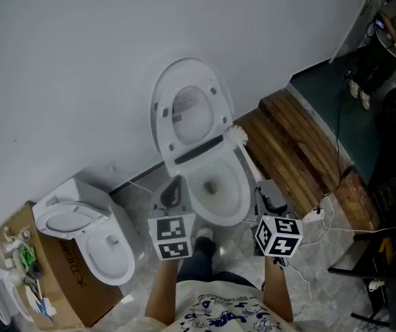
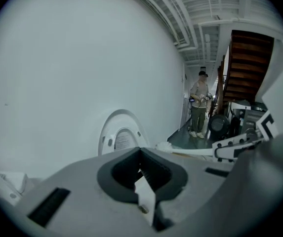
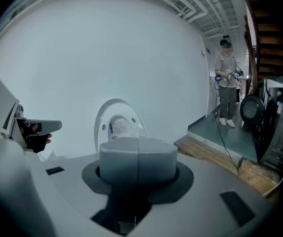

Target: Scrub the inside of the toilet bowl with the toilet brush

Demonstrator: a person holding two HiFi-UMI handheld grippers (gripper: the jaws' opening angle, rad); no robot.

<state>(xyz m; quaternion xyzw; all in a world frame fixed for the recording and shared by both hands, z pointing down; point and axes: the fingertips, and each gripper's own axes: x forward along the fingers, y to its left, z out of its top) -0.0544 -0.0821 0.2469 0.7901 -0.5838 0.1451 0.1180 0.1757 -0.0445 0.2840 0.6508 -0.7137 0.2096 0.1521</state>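
The white toilet [image 1: 215, 185] stands against the wall with its lid [image 1: 189, 109] and seat raised, and the bowl is open below them. A white toilet brush [image 1: 237, 135] has its head beside the seat hinge on the right, outside the bowl. Its handle runs down along the bowl's right rim. In the left gripper view the brush [image 2: 164, 146] lies low at mid-right. My left gripper [image 1: 172, 191] hovers over the bowl's near-left rim, jaws together. My right gripper [image 1: 269, 205] is at the bowl's near-right side, shut, pads [image 3: 139, 164] meeting with nothing between them.
A second white toilet [image 1: 94, 244] stands at the left beside a cardboard box [image 1: 45, 282]. A wooden platform [image 1: 301, 147] lies to the right, with cables and a power strip [image 1: 313, 216] on the floor. A person [image 3: 226, 83] stands far down the corridor.
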